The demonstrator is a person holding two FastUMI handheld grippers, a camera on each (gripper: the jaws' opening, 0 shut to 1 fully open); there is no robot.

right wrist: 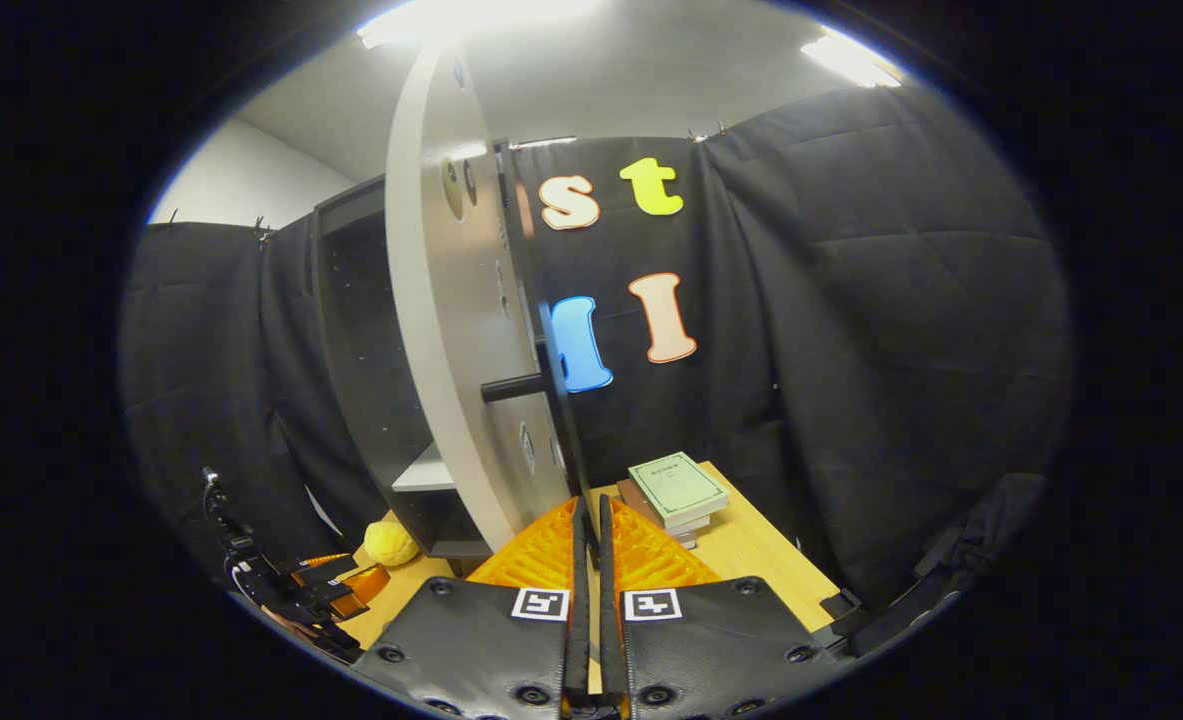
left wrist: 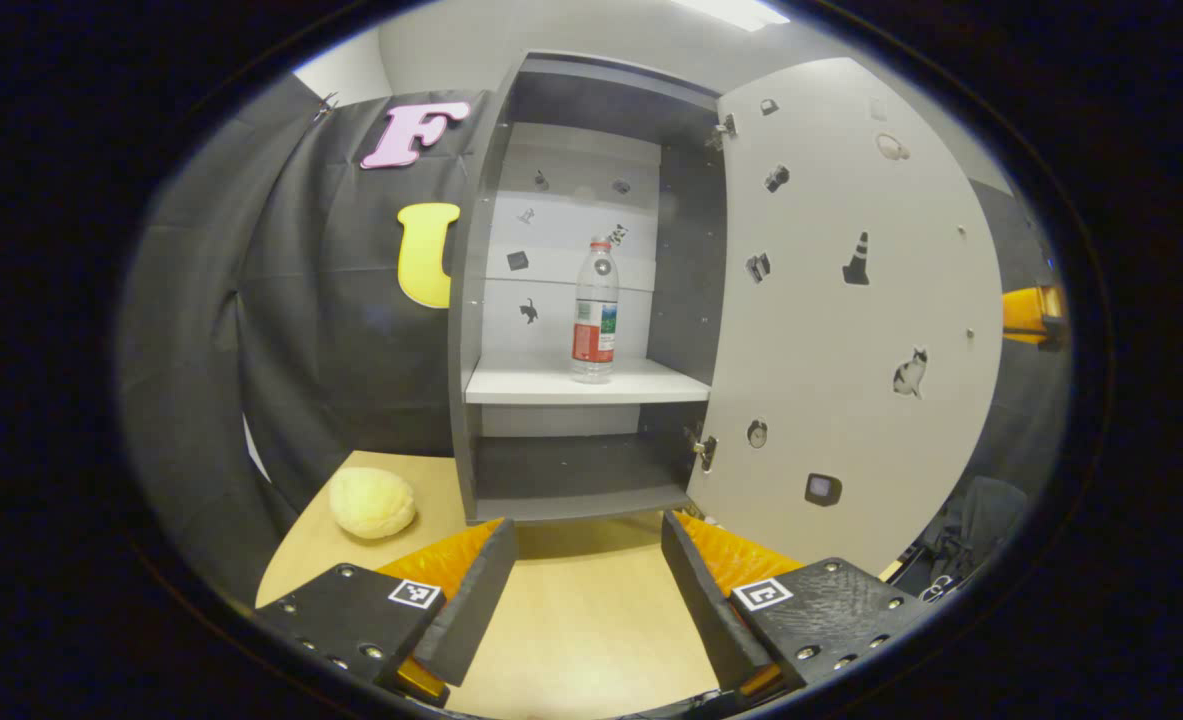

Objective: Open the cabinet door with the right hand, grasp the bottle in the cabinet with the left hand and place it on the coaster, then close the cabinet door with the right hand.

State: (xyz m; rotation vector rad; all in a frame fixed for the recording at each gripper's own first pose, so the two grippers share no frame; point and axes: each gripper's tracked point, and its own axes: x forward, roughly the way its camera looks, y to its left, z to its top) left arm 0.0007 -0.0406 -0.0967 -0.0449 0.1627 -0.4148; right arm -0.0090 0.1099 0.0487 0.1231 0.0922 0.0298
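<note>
- Black cloth hangs at the far left of the left gripper view; below it a yellow sponge-like lump [left wrist: 372,503] lies on the table [left wrist: 591,610], left of the cabinet [left wrist: 471,300] and well apart from the task's things.
- Next comes the cabinet, its door [left wrist: 851,330] swung wide to the right, so the opening step looks done.
- On the white shelf [left wrist: 581,382] stands the bottle [left wrist: 596,312], upright, red cap up, long axis vertical, right of the shelf's middle and apart from both side walls.
- Left gripper [left wrist: 589,570] sits low before the cabinet, fingers spread well apart, holding nothing. The bottle lies straight ahead and above it, almost centred in the gap between the fingers (a lucky line-up).
- My judgement: the coming move turns on that line. The left gripper must rise to shelf height and go forward so the fingers pass either side of the upright bottle, near its label; it is clearly the nearer one.
- Risk, as I judge it: a low approach would meet the shelf's front edge.
- In the right gripper view the door stands edge-on, its handle [right wrist: 516,386] sticking out rightward.
- Right gripper [right wrist: 591,540] is below that handle, fingers together with nothing between them, apart from the door.
- Farther right, books [right wrist: 676,492] are stacked on the table.
- No coaster can I make out.
</note>
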